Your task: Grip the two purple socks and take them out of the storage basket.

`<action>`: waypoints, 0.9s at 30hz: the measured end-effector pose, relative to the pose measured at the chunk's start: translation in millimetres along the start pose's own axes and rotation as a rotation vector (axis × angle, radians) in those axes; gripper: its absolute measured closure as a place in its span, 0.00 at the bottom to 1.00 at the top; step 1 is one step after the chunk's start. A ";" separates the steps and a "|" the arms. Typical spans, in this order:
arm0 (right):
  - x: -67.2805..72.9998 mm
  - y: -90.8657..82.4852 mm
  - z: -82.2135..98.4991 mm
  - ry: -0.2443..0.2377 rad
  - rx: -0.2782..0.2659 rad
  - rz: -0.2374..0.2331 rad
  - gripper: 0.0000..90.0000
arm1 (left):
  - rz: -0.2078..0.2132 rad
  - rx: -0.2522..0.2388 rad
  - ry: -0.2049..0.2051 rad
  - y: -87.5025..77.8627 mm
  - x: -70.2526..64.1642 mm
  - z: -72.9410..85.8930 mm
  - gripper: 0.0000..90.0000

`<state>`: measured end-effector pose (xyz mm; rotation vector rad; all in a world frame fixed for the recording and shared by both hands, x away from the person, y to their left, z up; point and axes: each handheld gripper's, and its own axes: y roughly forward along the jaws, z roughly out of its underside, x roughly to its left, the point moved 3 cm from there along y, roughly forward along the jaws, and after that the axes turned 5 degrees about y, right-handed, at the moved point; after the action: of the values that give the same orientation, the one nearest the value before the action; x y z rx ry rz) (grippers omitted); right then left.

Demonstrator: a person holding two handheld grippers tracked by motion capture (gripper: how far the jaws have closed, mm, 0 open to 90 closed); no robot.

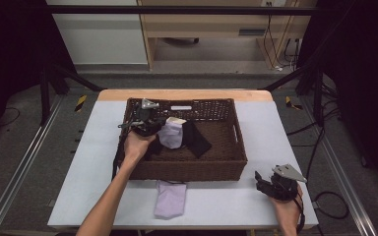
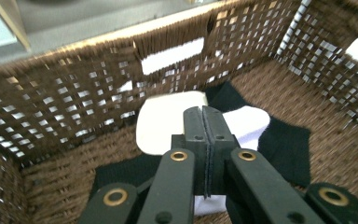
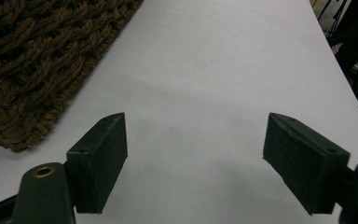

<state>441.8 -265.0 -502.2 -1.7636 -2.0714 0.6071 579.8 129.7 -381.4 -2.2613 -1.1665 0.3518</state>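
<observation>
Inside basket (image 1: 236, 147): pale and black cloths (image 1: 171, 135), left gripper (image 2: 202, 114) fingers together, perhaps pinching cloth; right gripper (image 3: 196, 158) fingers apart.

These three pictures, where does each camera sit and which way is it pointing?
High view: above the person's side, looking forward and down on the table; both forearms enter from below.
Left gripper view: rides the left gripper, jaws together, looking into the wicker basket at white and black cloths.
Right gripper view: rides the right gripper, jaws apart over bare table.
Shared: the basket appears in all three.
</observation>
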 end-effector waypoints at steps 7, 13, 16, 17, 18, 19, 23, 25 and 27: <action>0.7 -0.3 0.1 -0.004 0.000 0.002 0.25 | 0.013 -0.052 -0.003 -16.0 1.6 -4.4 0.99; 1.0 0.5 0.0 -0.009 0.006 0.006 0.25 | -0.020 0.018 0.040 -4.7 0.5 -0.2 0.99; 1.1 0.6 0.0 -0.014 0.007 0.007 0.25 | -0.031 0.107 0.039 15.4 3.6 7.6 0.99; 1.1 0.3 0.1 -0.014 0.004 0.007 0.25 | -0.032 0.138 0.035 21.7 5.1 10.4 0.99; 1.2 0.1 0.1 -0.013 0.003 0.005 0.25 | -0.028 0.173 0.029 26.5 6.9 12.2 0.99; 1.2 0.1 0.1 -0.012 0.004 0.006 0.25 | -0.019 0.189 0.018 28.7 8.1 12.8 0.99; 1.3 1.2 0.0 -0.012 0.014 0.003 0.25 | -0.041 0.262 0.038 34.4 9.6 17.6 0.98; 2.1 0.6 0.1 -0.018 0.009 0.004 0.25 | -0.042 0.277 0.044 35.8 9.6 18.8 0.97; 2.2 -0.1 0.2 -0.026 0.002 0.006 0.25 | -0.056 0.280 0.044 36.6 9.8 19.5 0.88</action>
<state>441.3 -262.9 -502.4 -1.7710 -2.0826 0.6372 600.7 127.8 -418.5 -1.9812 -1.0822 0.4137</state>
